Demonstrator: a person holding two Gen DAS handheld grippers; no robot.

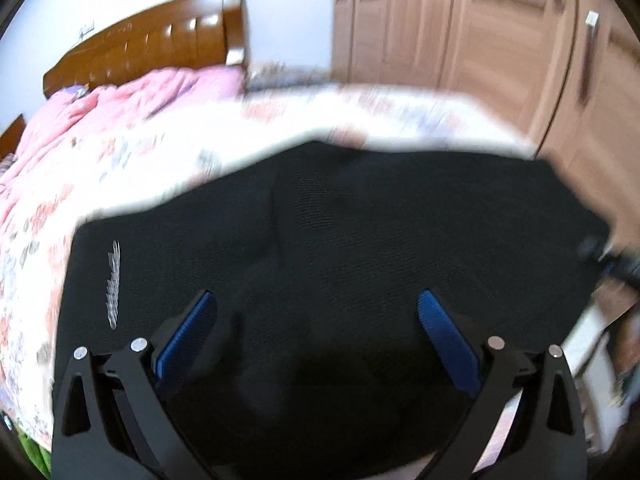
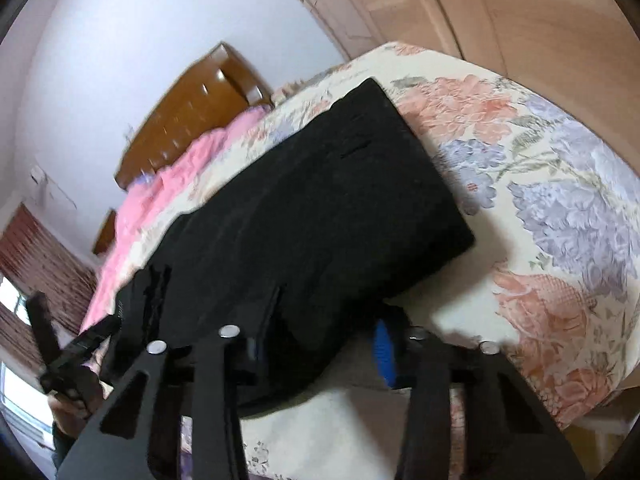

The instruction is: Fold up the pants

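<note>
Black pants [image 1: 360,240] lie on a floral bedspread, with a small pale logo at their left. My left gripper [image 1: 318,312] is open just above the near part of the pants, its blue pads wide apart. In the right wrist view the pants [image 2: 320,200] stretch away across the bed. My right gripper [image 2: 320,336] is open at the near edge of the pants; the left finger is hidden by the cloth, and the right blue pad [image 2: 384,354] shows beside it. The other gripper [image 2: 76,348] shows at the far left.
A floral bedspread [image 2: 540,200] covers the bed. A pink quilt [image 1: 120,104] lies toward the brown wooden headboard [image 1: 160,44]. A wooden wardrobe [image 1: 480,32] stands past the bed's far side. The bed's edge runs close on the right.
</note>
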